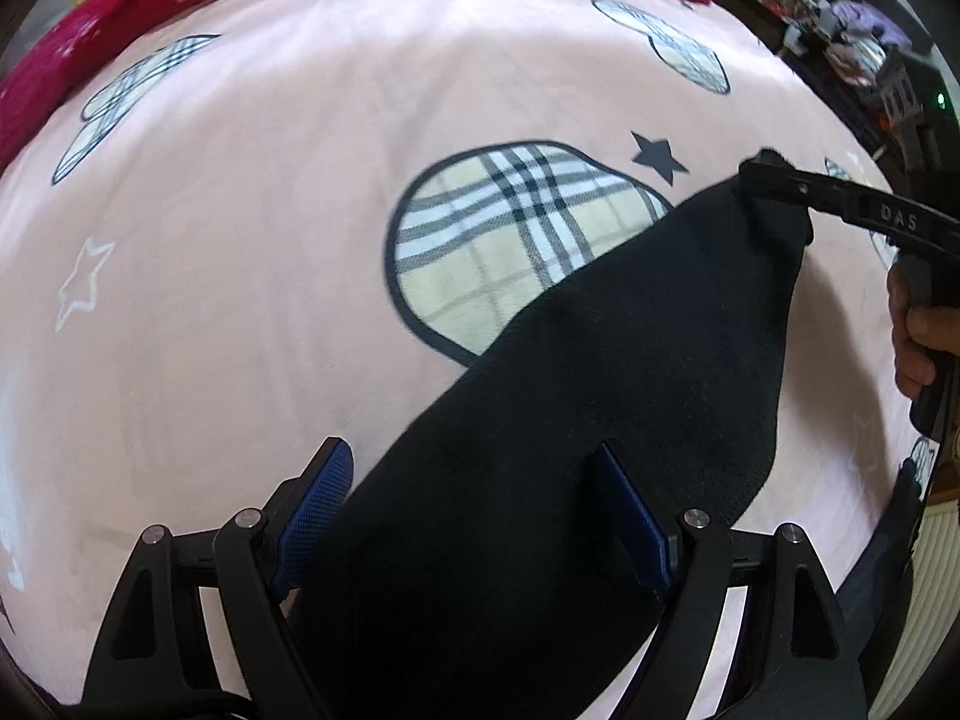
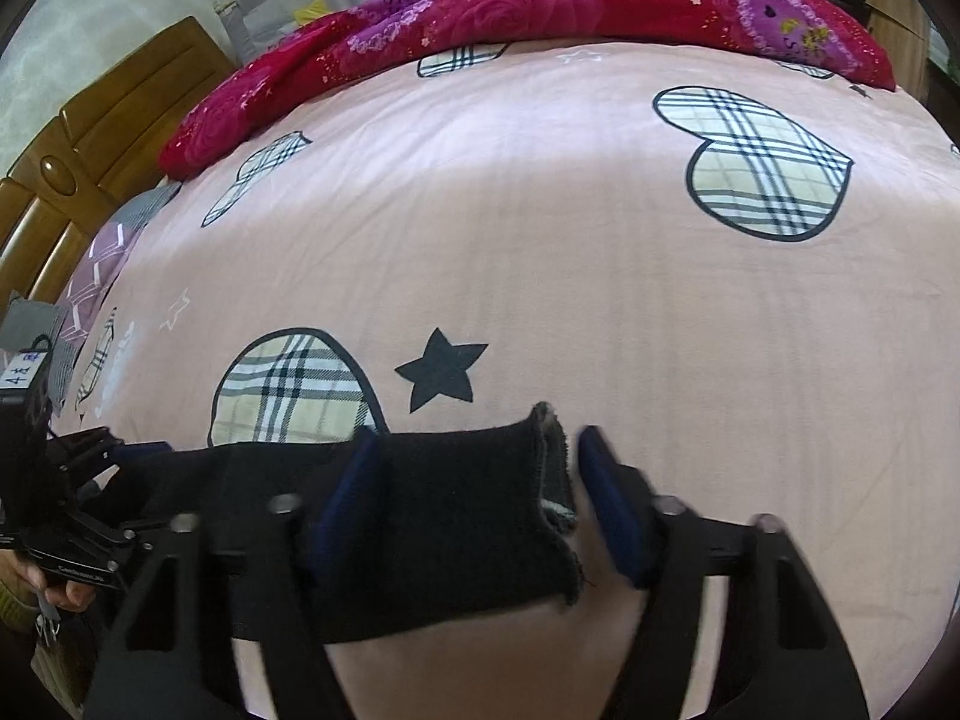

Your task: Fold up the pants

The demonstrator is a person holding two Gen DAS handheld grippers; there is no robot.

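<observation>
Black pants (image 1: 600,360) stretch as a wide band across the pink bed sheet (image 1: 240,240), from bottom centre up to the right. My left gripper (image 1: 471,447) stands open and wide. The cloth runs between its blue pads, and the right pad (image 1: 636,522) sits in front of it. At the far corner of the cloth is my right gripper (image 1: 774,174). In the right wrist view the hemmed end of the pants (image 2: 462,516) lies between the right gripper's (image 2: 477,432) pads. The left pad overlaps the cloth and a gap shows beside the right pad. The left gripper (image 2: 120,456) is at the band's other end.
The sheet (image 2: 600,300) carries plaid hearts and a black star (image 2: 441,375). A red floral quilt (image 2: 510,6) lies along the far edge. A wooden headboard (image 2: 78,162) stands at the left. Cluttered shelves (image 1: 864,48) sit beyond the bed's right side. A hand (image 1: 924,336) grips the right handle.
</observation>
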